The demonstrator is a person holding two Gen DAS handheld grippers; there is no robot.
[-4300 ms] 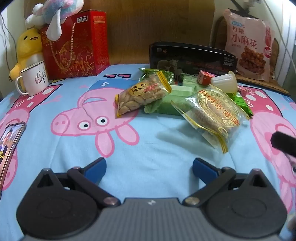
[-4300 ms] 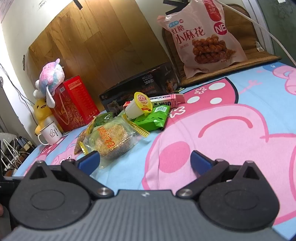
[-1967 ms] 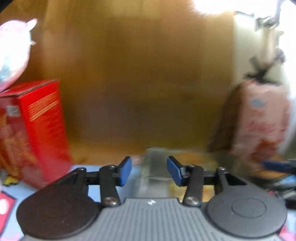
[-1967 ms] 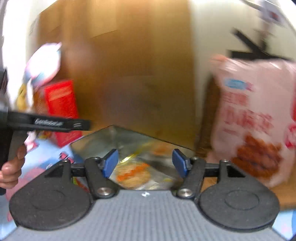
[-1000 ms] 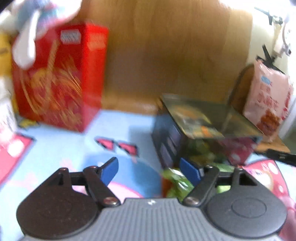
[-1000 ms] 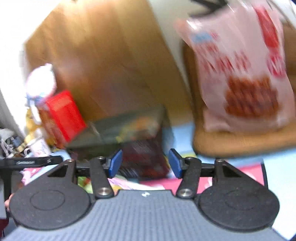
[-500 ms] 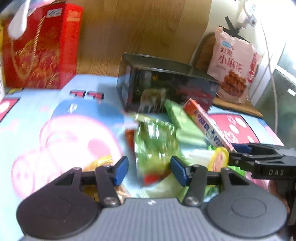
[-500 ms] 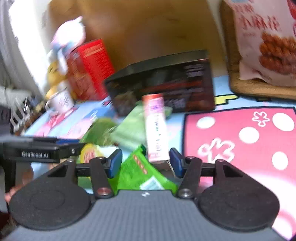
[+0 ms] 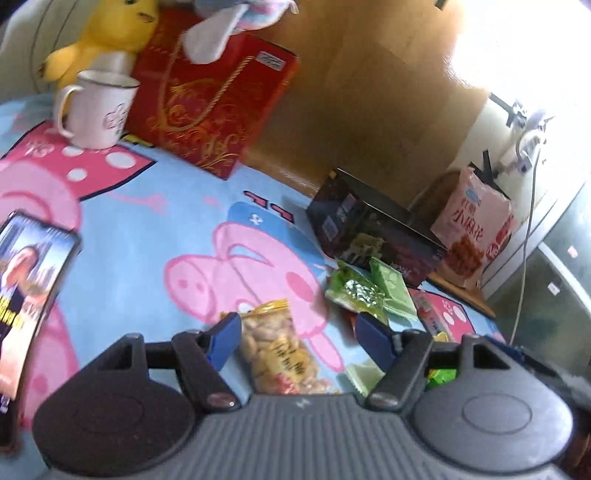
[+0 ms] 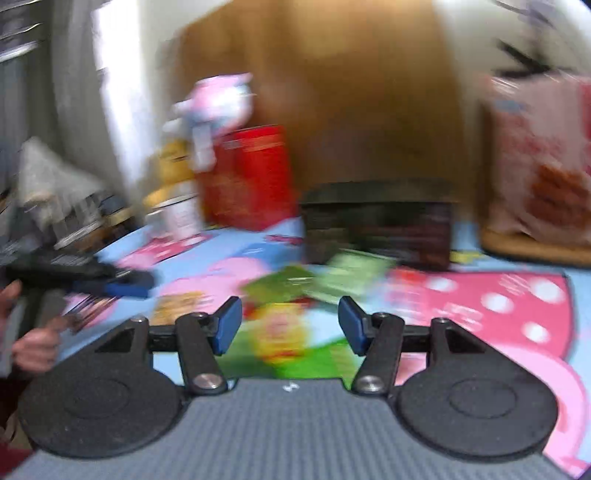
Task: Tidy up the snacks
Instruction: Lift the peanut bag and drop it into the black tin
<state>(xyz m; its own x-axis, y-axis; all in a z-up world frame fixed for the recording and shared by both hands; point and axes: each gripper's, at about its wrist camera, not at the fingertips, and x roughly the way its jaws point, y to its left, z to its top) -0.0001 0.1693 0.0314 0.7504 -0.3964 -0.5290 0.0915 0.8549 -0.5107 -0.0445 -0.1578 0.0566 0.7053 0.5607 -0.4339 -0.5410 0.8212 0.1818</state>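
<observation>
A clear bag of peanuts (image 9: 280, 350) lies on the cartoon-pig cloth between the blue fingers of my left gripper (image 9: 295, 339), which is open and empty. Green snack packets (image 9: 360, 293) lie beyond it in front of a black box (image 9: 369, 240). An orange-and-white carton (image 9: 430, 317) lies to their right. My right gripper (image 10: 288, 328) is open and empty over a yellow-lidded jelly cup (image 10: 280, 332) on a green packet (image 10: 325, 358); this view is blurred. The black box (image 10: 376, 221) stands behind the pile.
A red gift box (image 9: 210, 99), a white mug (image 9: 96, 109) and a yellow plush (image 9: 107, 33) stand at the back left. A phone (image 9: 26, 291) lies at the left. A large pink snack bag (image 9: 476, 240) leans at the back right. The other gripper (image 10: 92, 280) shows at left.
Both grippers swung up toward the black box and wall, then came back down over the snack pile. The left jaws have widened around the peanut bag. The right view is still moving.
</observation>
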